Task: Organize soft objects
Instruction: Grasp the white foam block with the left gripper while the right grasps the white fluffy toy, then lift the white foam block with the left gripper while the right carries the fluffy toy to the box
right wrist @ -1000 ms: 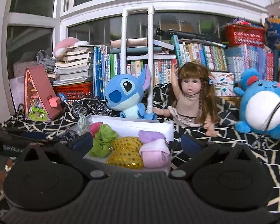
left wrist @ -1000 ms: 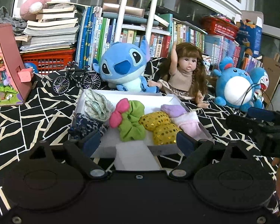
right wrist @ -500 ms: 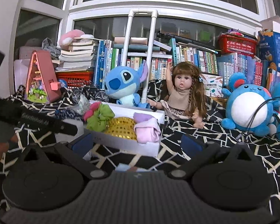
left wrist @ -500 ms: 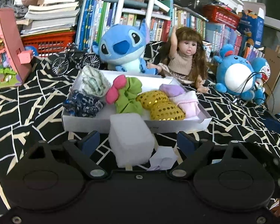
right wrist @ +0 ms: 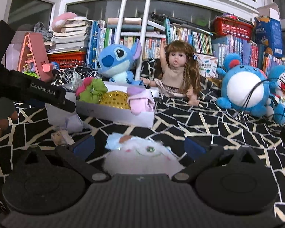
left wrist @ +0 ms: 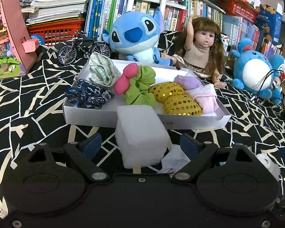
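Left gripper [left wrist: 140, 144]: held low over the black-and-white patterned cloth [left wrist: 28, 114], aimed at the near wall of the white tray [left wrist: 190, 122]; its blue-padded fingers [left wrist: 91, 145] stand wide apart with nothing clamped
White foam block [left wrist: 140, 136]: sits on the cloth between the left gripper's fingers, touching neither pad, its far side just against the tray's near wall
Crumpled white tissue [left wrist: 171, 161]: lies on the cloth just right of the foam block, inside the finger span
Right gripper [right wrist: 139, 148]: low and level over the cloth, pointed toward the doll [right wrist: 177, 72]; its fingers [right wrist: 194, 148] are spread wide, gripping nothing
White fluffy plush [right wrist: 142, 157]: lies between the right gripper's fingers, close under the camera and blurred; contact with the pads cannot be told
Tray contents: dark blue patterned cloth bundle [left wrist: 89, 96] at the left near corner, pale green printed bundle [left wrist: 102, 70] behind it, pink-and-green scrunchie [left wrist: 136, 85] in the middle, gold sequin pouches [left wrist: 176, 100], then the pink and lilac cloth [left wrist: 201, 91] at the right end
Tray edges: the dark blue bundle overhangs the left rim; the Stitch plush [left wrist: 134, 38] and the doll sit just behind the far wall
Open room: bare cloth lies to the left of the tray and to its right, up to the blue round plush [left wrist: 254, 74]
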`<state>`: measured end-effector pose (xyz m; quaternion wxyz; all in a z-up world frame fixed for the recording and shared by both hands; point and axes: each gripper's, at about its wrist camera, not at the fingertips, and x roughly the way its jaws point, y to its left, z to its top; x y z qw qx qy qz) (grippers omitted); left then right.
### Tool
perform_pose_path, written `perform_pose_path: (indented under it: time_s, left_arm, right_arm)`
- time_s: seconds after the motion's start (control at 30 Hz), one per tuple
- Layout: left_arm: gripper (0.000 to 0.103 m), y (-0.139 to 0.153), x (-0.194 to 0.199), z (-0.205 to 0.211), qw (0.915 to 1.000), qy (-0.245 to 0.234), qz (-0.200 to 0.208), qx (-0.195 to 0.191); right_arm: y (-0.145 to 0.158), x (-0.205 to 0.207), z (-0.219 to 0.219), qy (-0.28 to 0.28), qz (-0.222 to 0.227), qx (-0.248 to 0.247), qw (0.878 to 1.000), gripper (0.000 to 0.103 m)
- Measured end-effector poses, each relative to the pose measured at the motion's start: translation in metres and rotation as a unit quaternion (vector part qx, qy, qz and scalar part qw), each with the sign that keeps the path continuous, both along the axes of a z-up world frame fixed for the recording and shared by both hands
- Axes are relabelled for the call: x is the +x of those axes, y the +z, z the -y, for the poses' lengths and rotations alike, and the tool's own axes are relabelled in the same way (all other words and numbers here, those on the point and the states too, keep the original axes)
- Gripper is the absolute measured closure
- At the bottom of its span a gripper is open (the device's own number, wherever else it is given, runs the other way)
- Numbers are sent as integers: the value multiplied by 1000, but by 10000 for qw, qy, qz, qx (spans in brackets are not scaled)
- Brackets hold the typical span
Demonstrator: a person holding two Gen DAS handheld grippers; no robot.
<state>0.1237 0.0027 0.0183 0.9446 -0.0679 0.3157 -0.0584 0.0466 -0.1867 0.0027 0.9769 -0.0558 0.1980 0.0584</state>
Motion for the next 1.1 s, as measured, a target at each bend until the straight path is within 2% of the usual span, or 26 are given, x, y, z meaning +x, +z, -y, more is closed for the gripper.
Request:
perform_pose_path:
  time_s: [0.37,0.87,1.1]
  left_arm:
    - [14,-8,10,4,9999,81,-98,92]
    - [15,-13,17,2,9997,177,-181,-5]
    - [30,-15,19,0,9994,124,-284,-154]
  right_arm:
    - [-12,3,2,-107,-255,-7,9996,0]
    - [-22,10,-1,-157,-438,-49,9989,0]
    - [-22,10,-3,-131,-476,-94,9987,0]
